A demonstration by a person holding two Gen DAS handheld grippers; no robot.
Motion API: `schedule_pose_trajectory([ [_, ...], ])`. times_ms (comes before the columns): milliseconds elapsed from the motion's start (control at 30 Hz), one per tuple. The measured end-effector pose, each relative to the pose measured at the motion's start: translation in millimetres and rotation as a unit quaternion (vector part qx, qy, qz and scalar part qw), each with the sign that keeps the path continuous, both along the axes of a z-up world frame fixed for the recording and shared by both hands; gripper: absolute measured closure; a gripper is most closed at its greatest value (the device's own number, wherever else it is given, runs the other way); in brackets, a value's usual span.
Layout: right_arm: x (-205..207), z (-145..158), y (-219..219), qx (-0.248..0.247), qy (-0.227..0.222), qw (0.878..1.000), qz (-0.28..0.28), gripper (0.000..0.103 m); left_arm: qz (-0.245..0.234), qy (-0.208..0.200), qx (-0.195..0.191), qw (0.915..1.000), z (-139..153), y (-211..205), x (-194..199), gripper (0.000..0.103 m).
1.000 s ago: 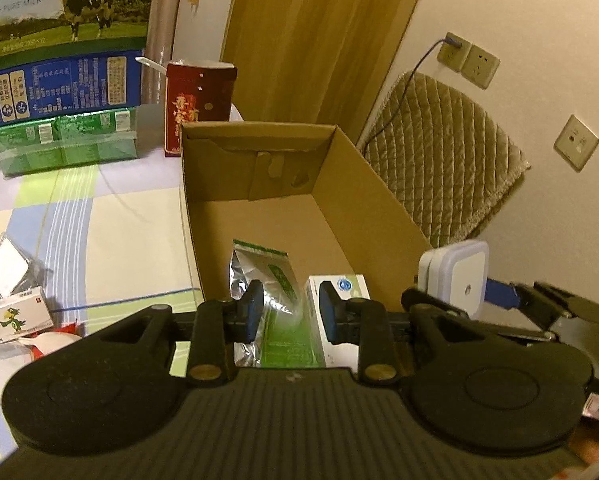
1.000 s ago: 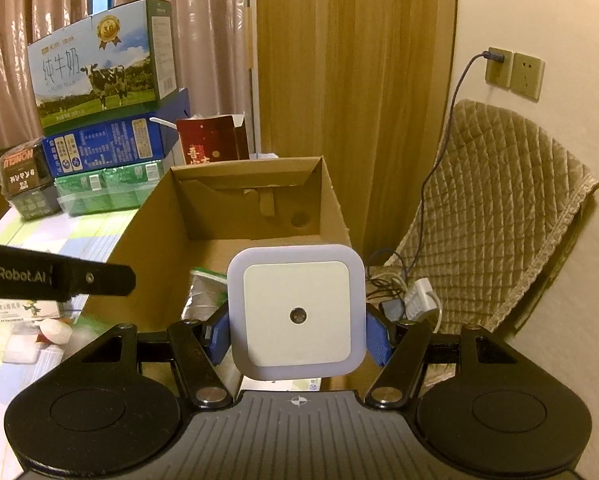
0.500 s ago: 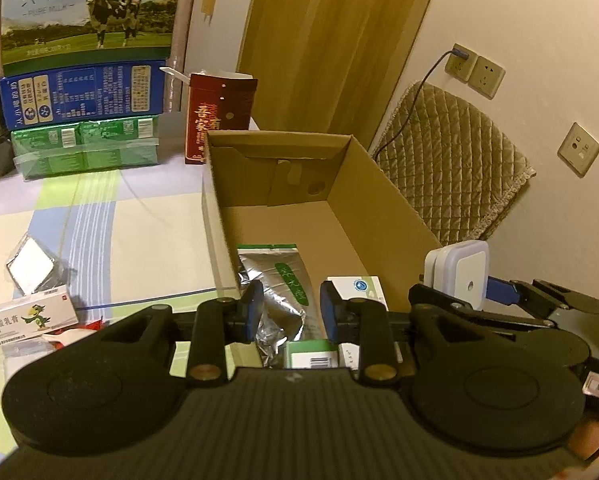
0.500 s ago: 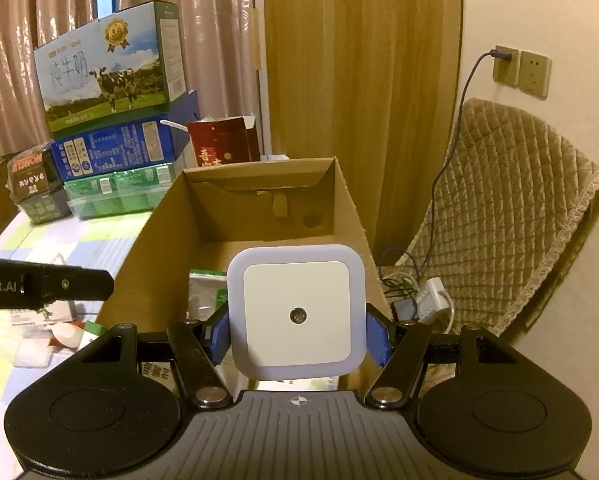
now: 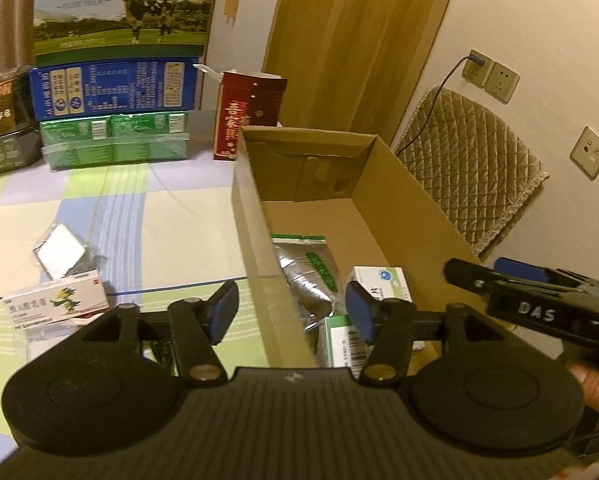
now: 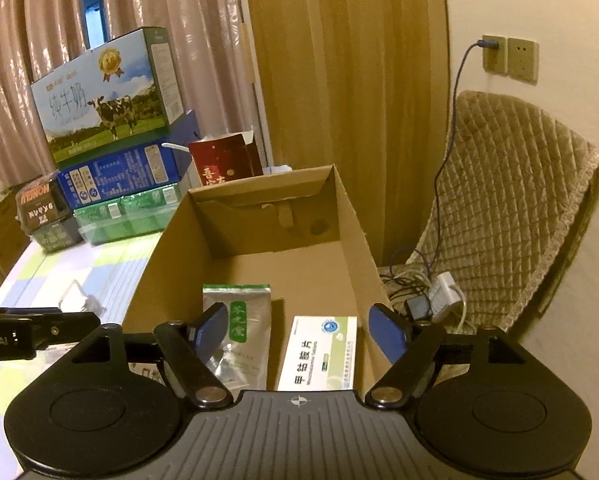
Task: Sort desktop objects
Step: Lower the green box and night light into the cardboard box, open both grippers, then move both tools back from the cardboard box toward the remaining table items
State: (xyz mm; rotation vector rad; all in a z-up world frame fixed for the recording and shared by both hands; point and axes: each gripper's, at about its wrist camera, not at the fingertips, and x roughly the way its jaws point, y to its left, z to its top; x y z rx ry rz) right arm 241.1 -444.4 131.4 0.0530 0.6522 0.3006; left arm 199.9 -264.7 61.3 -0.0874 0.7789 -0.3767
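Note:
An open cardboard box (image 5: 255, 216) (image 6: 351, 236) stands on the table. Inside lie a silver-green foil pouch (image 5: 311, 272) (image 6: 239, 320), a white medicine box (image 5: 379, 280) (image 6: 319, 356) and a green-white box (image 5: 343, 344). My left gripper (image 5: 291, 312) is open and empty, straddling the box's left wall near its front. My right gripper (image 6: 299, 328) is open and empty above the box's near end; it also shows in the left wrist view (image 5: 539, 304). The white night light is not in view. On the table lie a small medicine box with a cartoon (image 5: 55, 302) and a foil packet (image 5: 59, 246).
Stacked milk cartons (image 5: 115, 92) (image 6: 111, 132) and a red box (image 5: 247, 116) (image 6: 227, 160) stand at the table's back. A quilted chair back (image 6: 511, 216), a wall socket (image 6: 491, 54) and cables lie to the right of the box.
My right gripper opened and the white night light it held is gone from its jaws. My left gripper opened wider and shifted left over the box wall.

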Motion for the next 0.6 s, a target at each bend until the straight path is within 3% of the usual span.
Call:
schedule_pose_trajectory([
  [200, -23, 3, 3, 0.008, 0.006, 1.0, 0.003, 0.019, 0.013, -0.009, 0.005, 0.9999, 2, 16, -15, 0.025],
  [600, -66, 6, 21, -0.011, 0.023, 1.0, 0.013, 0.007, 0.037, -0.02, 0.009, 0.9991, 5, 50, -53, 0.007],
])
